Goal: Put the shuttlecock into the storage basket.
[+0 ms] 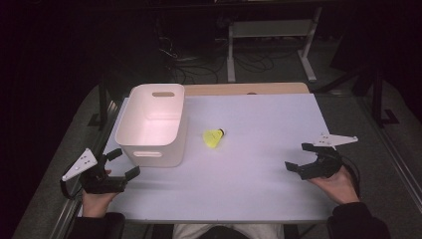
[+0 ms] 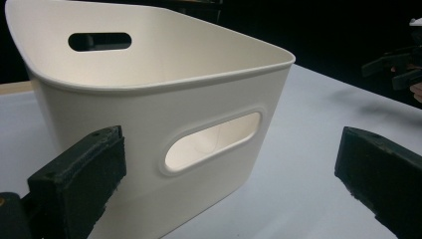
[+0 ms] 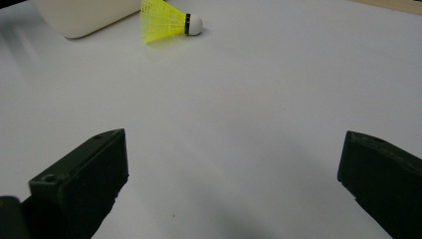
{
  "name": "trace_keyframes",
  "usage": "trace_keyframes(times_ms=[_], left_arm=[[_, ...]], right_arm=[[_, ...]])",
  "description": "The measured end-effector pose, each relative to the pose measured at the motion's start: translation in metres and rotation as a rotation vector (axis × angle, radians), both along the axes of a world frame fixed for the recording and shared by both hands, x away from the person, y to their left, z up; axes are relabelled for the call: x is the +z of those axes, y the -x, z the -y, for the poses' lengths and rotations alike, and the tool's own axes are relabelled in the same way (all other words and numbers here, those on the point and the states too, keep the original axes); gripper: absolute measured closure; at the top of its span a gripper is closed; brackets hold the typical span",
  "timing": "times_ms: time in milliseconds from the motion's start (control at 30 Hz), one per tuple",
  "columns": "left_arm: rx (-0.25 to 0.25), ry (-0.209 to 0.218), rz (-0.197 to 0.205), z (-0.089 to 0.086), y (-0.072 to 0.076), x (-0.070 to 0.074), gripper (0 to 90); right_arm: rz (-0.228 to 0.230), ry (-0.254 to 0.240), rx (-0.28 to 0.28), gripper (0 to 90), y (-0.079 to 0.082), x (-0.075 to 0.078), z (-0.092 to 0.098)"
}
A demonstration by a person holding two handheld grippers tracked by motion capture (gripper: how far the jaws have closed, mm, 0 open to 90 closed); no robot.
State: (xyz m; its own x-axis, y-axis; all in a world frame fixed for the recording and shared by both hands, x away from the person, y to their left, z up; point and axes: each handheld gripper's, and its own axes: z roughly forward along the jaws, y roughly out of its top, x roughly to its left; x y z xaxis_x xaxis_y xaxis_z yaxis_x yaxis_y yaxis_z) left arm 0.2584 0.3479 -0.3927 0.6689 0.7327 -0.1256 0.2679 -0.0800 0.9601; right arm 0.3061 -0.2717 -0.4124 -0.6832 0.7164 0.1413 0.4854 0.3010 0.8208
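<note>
The high view looks down on the white bin [image 1: 152, 124]. The left gripper view faces that bin [image 2: 164, 99] closely; the right gripper view catches its corner [image 3: 84, 17] far off.

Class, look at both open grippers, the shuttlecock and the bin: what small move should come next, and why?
Probably advance the right gripper toward the yellow mesh shuttlecock with a white cork tip: its jaws are open and aimed at it, it lies free beside the white plastic bin, and the left gripper faces the bin.

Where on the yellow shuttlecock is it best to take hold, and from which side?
Probably the skirt near the cork. The shuttlecock lies on its side, beside the white bin; the open right gripper faces it over bare table, so approach from there.
</note>
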Motion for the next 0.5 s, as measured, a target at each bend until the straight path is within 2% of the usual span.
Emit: trace_keyframes(times_ms=[500], left_arm=[[0.004, 0.001, 0.001, 0.000, 0.000, 0.000, 0.0]], right_arm=[[0.011, 0.016, 0.019, 0.0, -0.003, 0.013, -0.002]])
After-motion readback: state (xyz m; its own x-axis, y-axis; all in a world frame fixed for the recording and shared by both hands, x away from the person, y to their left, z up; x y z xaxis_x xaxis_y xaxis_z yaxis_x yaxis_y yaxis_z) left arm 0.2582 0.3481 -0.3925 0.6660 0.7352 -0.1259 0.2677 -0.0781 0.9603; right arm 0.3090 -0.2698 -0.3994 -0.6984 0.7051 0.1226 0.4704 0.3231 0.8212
